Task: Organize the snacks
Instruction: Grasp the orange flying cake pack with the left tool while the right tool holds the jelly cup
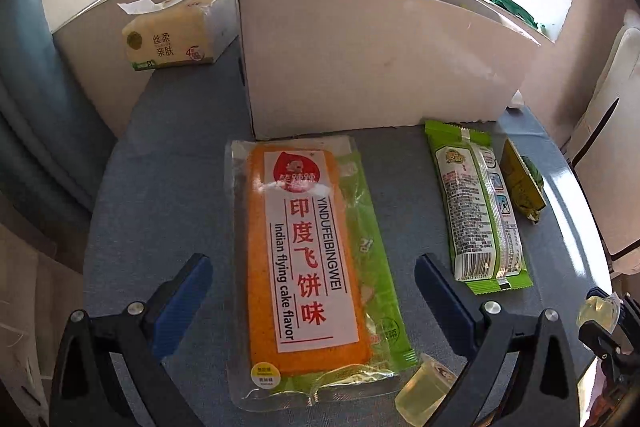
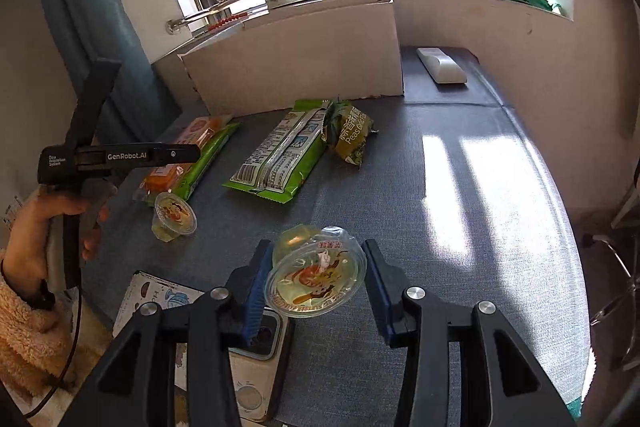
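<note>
Flatbread pack (image 1: 304,251) before box (image 1: 360,59); wafer pack (image 1: 476,207) right.

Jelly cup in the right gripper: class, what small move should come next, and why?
Probably carry the jelly cup forward toward the white cardboard box and over its rim. The right gripper is shut on the cup, so the grasp looks done, and the box stands ahead at the back of the blue table.
</note>
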The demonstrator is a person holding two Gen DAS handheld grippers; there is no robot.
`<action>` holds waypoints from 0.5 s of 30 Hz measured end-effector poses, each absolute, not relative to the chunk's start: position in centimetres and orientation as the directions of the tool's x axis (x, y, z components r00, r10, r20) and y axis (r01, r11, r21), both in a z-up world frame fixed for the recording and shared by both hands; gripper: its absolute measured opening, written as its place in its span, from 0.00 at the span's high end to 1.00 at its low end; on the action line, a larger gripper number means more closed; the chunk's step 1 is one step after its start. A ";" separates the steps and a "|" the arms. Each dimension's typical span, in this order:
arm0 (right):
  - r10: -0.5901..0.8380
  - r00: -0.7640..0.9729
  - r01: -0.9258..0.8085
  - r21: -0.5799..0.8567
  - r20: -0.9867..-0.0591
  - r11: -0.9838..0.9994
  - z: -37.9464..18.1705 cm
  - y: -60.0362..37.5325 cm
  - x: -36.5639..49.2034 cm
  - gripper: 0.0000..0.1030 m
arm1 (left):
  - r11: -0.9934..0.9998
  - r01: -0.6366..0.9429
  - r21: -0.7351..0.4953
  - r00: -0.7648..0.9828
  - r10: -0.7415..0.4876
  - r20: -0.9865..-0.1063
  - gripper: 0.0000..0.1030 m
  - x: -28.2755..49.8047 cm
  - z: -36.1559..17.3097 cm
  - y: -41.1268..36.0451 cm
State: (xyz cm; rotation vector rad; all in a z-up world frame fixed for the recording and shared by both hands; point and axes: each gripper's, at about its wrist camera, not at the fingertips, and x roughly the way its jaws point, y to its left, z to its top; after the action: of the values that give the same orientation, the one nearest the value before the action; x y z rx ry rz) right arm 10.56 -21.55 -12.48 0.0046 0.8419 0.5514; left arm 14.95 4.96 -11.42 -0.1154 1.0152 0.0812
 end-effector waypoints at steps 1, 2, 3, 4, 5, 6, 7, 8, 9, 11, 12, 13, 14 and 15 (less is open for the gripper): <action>0.466 0.536 -0.459 0.219 -0.704 0.861 -12.5 -21.7 10.6 0.53 | 0.992 -0.120 -0.042 0.522 0.027 -0.852 0.00 15.2 -11.6 4.9; 0.473 0.532 -0.458 0.231 -0.702 0.858 -12.6 -21.9 10.6 0.53 | 0.993 -0.108 -0.038 0.525 0.025 -0.850 0.00 15.3 -11.8 4.8; 0.484 0.526 -0.457 0.248 -0.699 0.854 -12.6 -22.1 10.6 0.53 | 0.995 -0.099 -0.027 0.526 0.029 -0.850 0.01 15.4 -11.9 4.8; 0.487 0.525 -0.452 0.256 -0.698 0.854 -12.7 -22.2 10.7 0.53 | 0.995 -0.096 -0.015 0.527 0.038 -0.849 0.02 15.4 -12.0 4.8; 0.483 0.525 -0.449 0.254 -0.701 0.857 -12.8 -22.3 10.8 0.53 | 0.996 -0.087 -0.018 0.531 0.031 -0.847 0.08 15.3 -12.1 4.9; 0.478 0.525 -0.445 0.252 -0.704 0.859 -12.8 -22.3 10.8 0.53 | 0.997 -0.070 -0.043 0.539 0.001 -0.843 0.19 15.1 -12.0 5.1; 0.479 0.525 -0.442 0.256 -0.703 0.860 -12.9 -22.4 10.8 0.53 | 0.996 -0.063 -0.065 0.551 -0.019 -0.834 0.21 14.9 -11.8 5.2; 0.483 0.523 -0.442 0.261 -0.702 0.858 -12.9 -22.5 10.8 0.53 | 0.996 -0.064 -0.061 0.562 -0.015 -0.827 0.27 14.6 -11.6 5.4; 0.485 0.522 -0.442 0.263 -0.702 0.857 -12.9 -22.4 10.9 0.53 | 0.997 -0.050 -0.065 0.566 -0.025 -0.824 0.33 14.4 -11.3 5.5; 0.483 0.523 -0.444 0.260 -0.702 0.858 -12.9 -22.3 10.8 0.53 | 0.995 -0.040 -0.090 0.575 -0.051 -0.817 0.36 14.1 -10.9 6.0; 0.486 0.522 -0.448 0.259 -0.701 0.856 -12.9 -22.3 10.8 0.53 | 0.995 -0.036 -0.095 0.577 -0.057 -0.814 0.40 13.9 -10.8 6.2; 0.486 0.522 -0.451 0.257 -0.701 0.855 -12.8 -22.1 10.7 0.53 | 0.995 -0.031 -0.099 0.581 -0.062 -0.811 0.42 13.8 -10.6 6.4; 0.487 0.522 -0.453 0.256 -0.700 0.854 -12.8 -22.0 10.7 0.53 | 0.993 -0.028 -0.112 0.597 -0.073 -0.799 0.46 13.5 -10.3 6.6; 0.489 0.521 -0.456 0.257 -0.700 0.852 -12.8 -22.0 10.7 0.53 | 0.991 -0.030 -0.129 0.616 -0.083 -0.784 0.68 13.1 -9.8 6.9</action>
State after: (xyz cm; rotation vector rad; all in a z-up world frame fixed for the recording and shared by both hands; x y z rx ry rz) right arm 10.73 -21.95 -12.76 0.0426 0.8521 0.5668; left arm 13.07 6.88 -9.84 -0.1339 0.9078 -0.0305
